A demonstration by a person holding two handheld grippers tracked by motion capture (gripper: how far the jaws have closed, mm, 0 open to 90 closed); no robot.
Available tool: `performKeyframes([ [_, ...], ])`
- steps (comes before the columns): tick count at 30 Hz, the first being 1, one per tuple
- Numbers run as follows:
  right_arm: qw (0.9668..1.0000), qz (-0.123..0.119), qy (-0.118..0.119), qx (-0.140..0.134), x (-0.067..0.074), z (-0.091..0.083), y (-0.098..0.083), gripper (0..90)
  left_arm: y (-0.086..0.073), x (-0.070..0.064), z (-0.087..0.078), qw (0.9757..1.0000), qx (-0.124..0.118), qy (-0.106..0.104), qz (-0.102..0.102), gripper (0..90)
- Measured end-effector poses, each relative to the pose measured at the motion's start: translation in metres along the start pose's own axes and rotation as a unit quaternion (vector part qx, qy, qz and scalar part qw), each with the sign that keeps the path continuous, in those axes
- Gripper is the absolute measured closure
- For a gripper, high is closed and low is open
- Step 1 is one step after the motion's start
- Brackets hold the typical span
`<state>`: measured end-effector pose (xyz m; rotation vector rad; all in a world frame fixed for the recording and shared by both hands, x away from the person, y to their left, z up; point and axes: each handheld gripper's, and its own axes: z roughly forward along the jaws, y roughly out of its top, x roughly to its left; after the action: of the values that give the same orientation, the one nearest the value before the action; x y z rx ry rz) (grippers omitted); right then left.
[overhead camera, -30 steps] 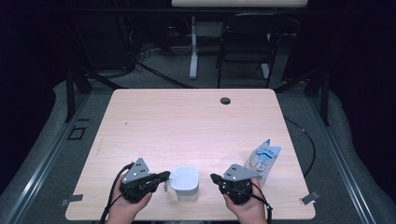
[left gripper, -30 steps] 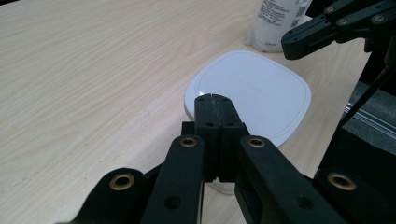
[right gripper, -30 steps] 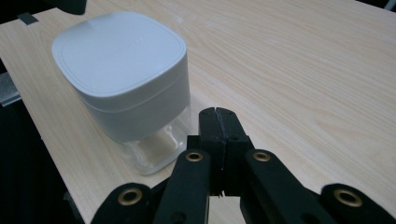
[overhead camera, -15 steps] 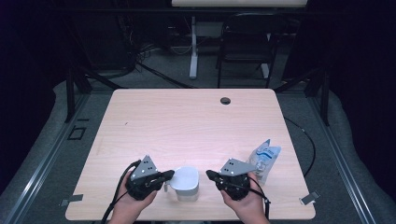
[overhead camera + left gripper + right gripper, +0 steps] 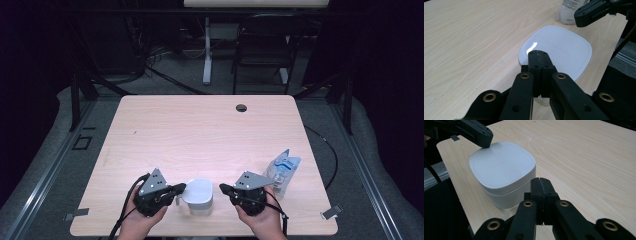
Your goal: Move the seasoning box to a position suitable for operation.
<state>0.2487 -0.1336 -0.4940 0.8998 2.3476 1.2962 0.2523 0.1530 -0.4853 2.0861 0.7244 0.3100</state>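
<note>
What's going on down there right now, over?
Left gripper shut, tip at box lid. Right gripper shut beside it. Bag off right. Nothing in between.

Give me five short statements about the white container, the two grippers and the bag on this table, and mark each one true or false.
1. The white container has its lid on. True.
2. The left gripper has its jaws wide open. False: they are shut together.
3. The right gripper is clamped on the container. False: it is shut on nothing, beside the container.
4. A plastic bag lies on the table beyond the person's right hand. True.
5. The container sits at the far edge of the table. False: it sits near the near edge, between the grippers.
</note>
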Motion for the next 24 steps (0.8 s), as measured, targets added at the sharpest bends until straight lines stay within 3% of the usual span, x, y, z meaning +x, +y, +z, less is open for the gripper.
performKeyframes([
  [13,0.9997,-0.011,0.012,0.016,0.0054,0.0043,-0.0036,90.0,-0.0007,0.0006,-0.0009,1.0,-0.001,0.006,-0.005,90.0],
  [24,0.9995,-0.012,0.028,0.01,0.0094,0.0038,-0.0051,90.0,-0.004,0.0034,-0.0034,0.9999,0.002,0.007,-0.011,90.0],
])
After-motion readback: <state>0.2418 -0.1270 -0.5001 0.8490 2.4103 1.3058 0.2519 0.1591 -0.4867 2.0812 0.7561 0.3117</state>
